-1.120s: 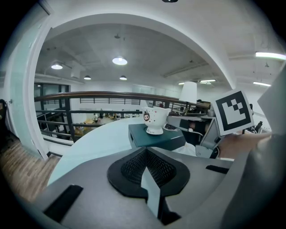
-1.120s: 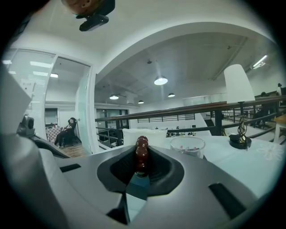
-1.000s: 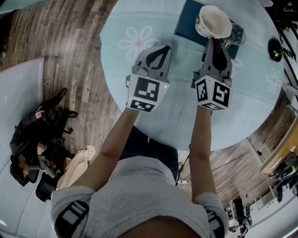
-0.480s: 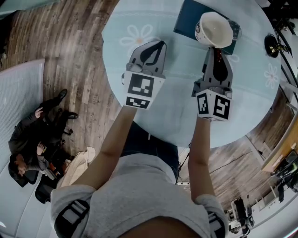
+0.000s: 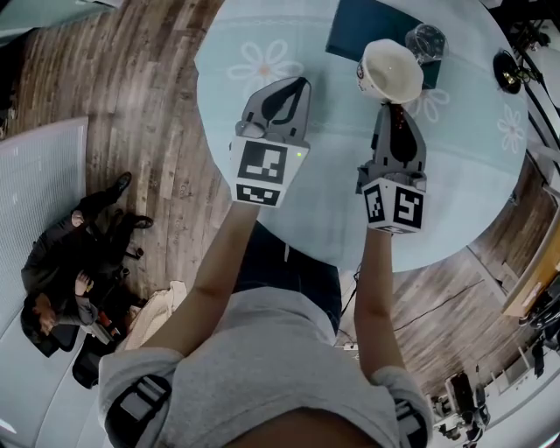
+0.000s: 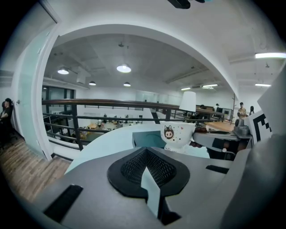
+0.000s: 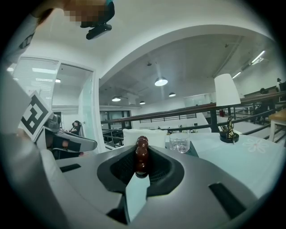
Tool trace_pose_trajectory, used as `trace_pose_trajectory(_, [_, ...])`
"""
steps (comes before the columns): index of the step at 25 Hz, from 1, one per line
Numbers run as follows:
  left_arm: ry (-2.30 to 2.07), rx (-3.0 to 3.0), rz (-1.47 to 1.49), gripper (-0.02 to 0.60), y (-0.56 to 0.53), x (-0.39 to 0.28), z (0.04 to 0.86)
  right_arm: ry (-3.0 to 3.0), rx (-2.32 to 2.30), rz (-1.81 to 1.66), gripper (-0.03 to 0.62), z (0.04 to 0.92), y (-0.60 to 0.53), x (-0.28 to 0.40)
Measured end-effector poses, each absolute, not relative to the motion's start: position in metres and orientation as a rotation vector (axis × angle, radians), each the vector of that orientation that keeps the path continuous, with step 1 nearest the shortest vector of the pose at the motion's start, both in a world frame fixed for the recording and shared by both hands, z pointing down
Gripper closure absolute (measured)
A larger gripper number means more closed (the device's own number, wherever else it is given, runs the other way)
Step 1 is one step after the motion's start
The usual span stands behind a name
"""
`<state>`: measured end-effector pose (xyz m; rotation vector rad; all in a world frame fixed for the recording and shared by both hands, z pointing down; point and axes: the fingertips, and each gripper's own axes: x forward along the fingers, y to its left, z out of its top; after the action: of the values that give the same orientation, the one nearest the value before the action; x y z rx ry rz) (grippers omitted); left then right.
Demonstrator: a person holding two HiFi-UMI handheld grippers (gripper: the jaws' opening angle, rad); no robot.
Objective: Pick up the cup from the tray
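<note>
A white cup [image 5: 391,70] with a cat picture [image 6: 177,134] hangs in the air, off the dark teal tray [image 5: 367,26] and just in front of it. My right gripper [image 5: 391,109] is shut on the cup's brown beaded handle [image 7: 142,154]; the cup's white wall [image 7: 154,136] shows right behind the handle. To its left, my left gripper [image 5: 284,101] hovers over the pale blue table [image 5: 332,192]. Its jaws [image 6: 146,167] are shut with nothing between them.
A clear glass [image 5: 425,39] stands on the tray's right end [image 7: 179,143]. A small dark ornament [image 5: 507,68] and a white lamp [image 7: 225,96] stand at the table's right side. The round table's edge runs close under both grippers, with wooden floor [image 5: 131,105] beyond.
The right gripper has carried the cup leftward and toward me, from over the tray's front edge to over the table. The left gripper has hardly moved.
</note>
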<state>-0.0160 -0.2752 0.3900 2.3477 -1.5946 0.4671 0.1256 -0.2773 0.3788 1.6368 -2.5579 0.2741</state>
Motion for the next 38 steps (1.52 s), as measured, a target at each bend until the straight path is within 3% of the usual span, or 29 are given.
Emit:
trace_pose_trajectory(24, [-1.568,2.326,0.490,0.575,-0.262,-0.020,0.410,-2.460,1.535,0.466,0.556,0.458,-0.250,0.114])
trace_pose_trajectory(38, [-1.555,2.343,0.495,0.575,-0.263,-0.014,0.408,-2.443,1.495,0.379,0.555,0.468,-0.242,0.108])
